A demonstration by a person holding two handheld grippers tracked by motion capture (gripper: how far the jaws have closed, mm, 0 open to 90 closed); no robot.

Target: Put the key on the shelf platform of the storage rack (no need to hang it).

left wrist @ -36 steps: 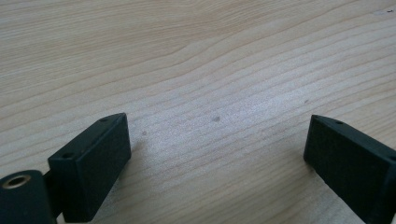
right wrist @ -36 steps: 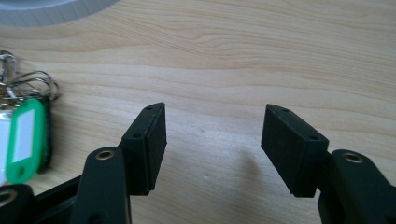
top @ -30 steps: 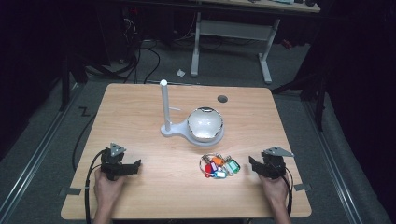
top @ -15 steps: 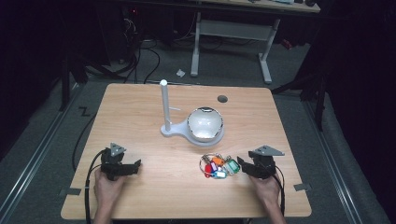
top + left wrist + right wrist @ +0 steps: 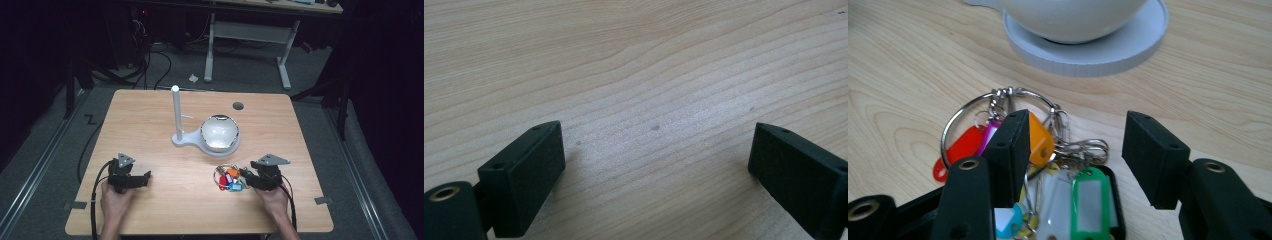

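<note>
Dark room; light wooden table (image 5: 165, 210) with a white stand (image 5: 176, 115) and one white bowl (image 5: 219, 133) on the stand's round base. One bunch of key tags (image 5: 229, 178) lies on the table, not yet lifted. Right gripper (image 5: 1075, 142) is released, jaws apart, straddling the bunch: the orange tag (image 5: 1040, 145) sits against the left jaw, the clips (image 5: 1083, 150) between the jaws, the green tag (image 5: 1089, 200) just behind the tips. Judged: approach done; closing and lifting remain. Left gripper (image 5: 656, 152) is released, bare wood between its jaws. Tags counted: red (image 5: 958, 150), orange, green, blue (image 5: 1008, 220); others hidden.
</note>
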